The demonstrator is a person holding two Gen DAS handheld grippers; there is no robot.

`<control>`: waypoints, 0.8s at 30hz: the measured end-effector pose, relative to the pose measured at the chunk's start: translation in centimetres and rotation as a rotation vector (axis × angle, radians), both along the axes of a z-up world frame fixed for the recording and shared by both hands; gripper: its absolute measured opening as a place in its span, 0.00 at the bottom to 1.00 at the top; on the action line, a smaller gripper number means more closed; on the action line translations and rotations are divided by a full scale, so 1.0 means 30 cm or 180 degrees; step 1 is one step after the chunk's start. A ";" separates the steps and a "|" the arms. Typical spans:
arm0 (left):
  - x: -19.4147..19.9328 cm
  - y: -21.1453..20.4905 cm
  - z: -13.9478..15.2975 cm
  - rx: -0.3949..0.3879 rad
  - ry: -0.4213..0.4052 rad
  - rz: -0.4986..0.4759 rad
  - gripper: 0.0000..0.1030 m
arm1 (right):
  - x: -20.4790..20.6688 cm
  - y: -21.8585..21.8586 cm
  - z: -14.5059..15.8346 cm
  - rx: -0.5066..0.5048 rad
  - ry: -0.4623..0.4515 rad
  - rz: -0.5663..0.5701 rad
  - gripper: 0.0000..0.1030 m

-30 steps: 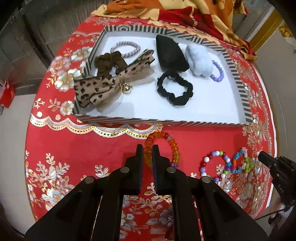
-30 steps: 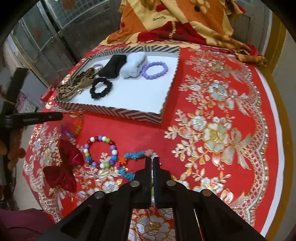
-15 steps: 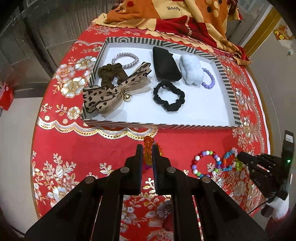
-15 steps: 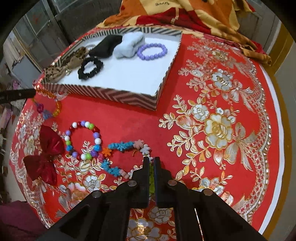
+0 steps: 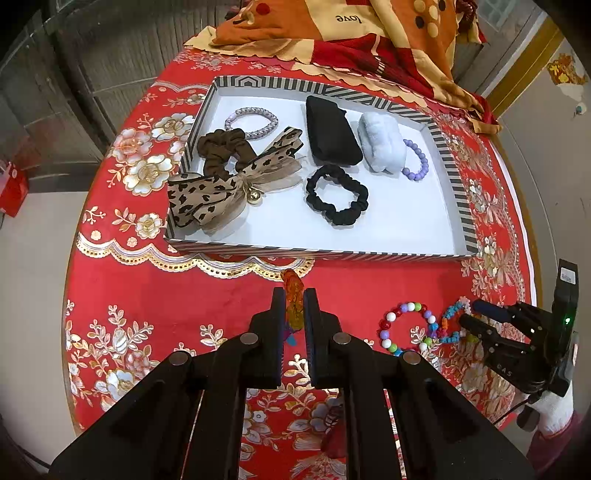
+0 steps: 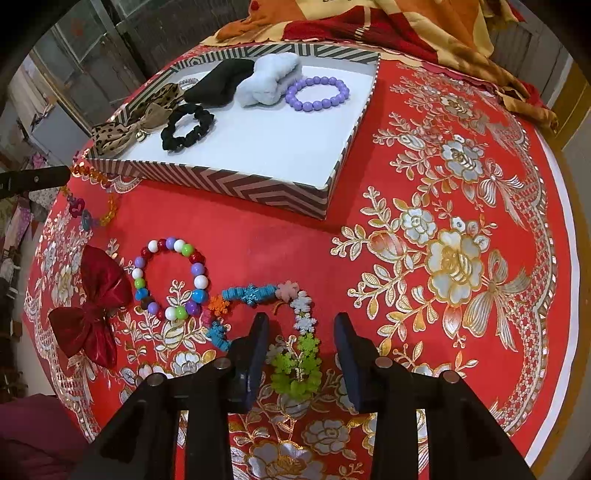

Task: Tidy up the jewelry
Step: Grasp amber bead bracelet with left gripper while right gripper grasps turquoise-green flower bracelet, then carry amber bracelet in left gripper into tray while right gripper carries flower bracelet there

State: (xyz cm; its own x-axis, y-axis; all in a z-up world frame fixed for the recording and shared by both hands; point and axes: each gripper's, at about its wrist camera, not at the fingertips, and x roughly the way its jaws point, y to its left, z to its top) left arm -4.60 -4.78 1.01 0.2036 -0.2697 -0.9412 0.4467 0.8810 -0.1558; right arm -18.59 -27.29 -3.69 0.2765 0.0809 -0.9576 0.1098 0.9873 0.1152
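My left gripper point(image 5: 294, 295) is shut on an orange beaded bracelet point(image 5: 293, 295) and holds it above the red cloth, short of the striped tray point(image 5: 314, 254). In the right wrist view the bracelet point(image 6: 92, 184) hangs from the left fingertips point(image 6: 55, 177) near the tray's point(image 6: 229, 181) corner. My right gripper point(image 6: 301, 325) is open, its fingers on either side of the green end of a snowflake bead bracelet point(image 6: 295, 354) lying on the cloth. A multicoloured bead bracelet point(image 6: 170, 277) lies just left of it.
The tray holds a leopard bow point(image 5: 229, 184), brown scrunchie point(image 5: 221, 151), black scrunchie point(image 5: 338, 195), black pouch point(image 5: 332, 129), pale blue fluffy piece point(image 5: 382, 147) and purple bead bracelet point(image 5: 417, 162). A red bow point(image 6: 92, 306) lies on the cloth at left. A blanket point(image 5: 369, 33) lies behind the tray.
My left gripper has lifted the orange bracelet off the cloth and pulled back. My right gripper has opened from shut and now straddles the snowflake bracelet.
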 end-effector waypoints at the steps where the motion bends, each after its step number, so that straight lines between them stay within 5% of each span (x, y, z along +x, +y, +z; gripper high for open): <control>1: -0.001 -0.001 0.003 -0.0006 -0.0001 -0.0003 0.08 | 0.001 0.003 0.000 -0.0066 -0.0002 0.0005 0.18; 2: -0.002 -0.002 0.008 -0.0014 -0.0006 -0.0008 0.08 | 0.001 0.006 -0.001 -0.0145 0.0003 0.0023 0.11; 7: -0.007 -0.006 0.042 -0.0066 -0.0049 -0.0050 0.08 | -0.035 -0.006 0.037 -0.0033 -0.0110 -0.0035 0.11; 24: 0.001 -0.062 0.195 -0.0223 -0.0315 -0.0251 0.08 | -0.056 0.003 0.417 -0.0161 -0.0897 -0.0180 0.11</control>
State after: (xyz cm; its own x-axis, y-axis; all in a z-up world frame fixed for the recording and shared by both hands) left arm -4.57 -6.63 6.86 0.2700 -0.3529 -0.8959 0.5303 0.8311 -0.1676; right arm -20.27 -27.20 8.83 0.5350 0.0119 -0.8448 0.1356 0.9857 0.0997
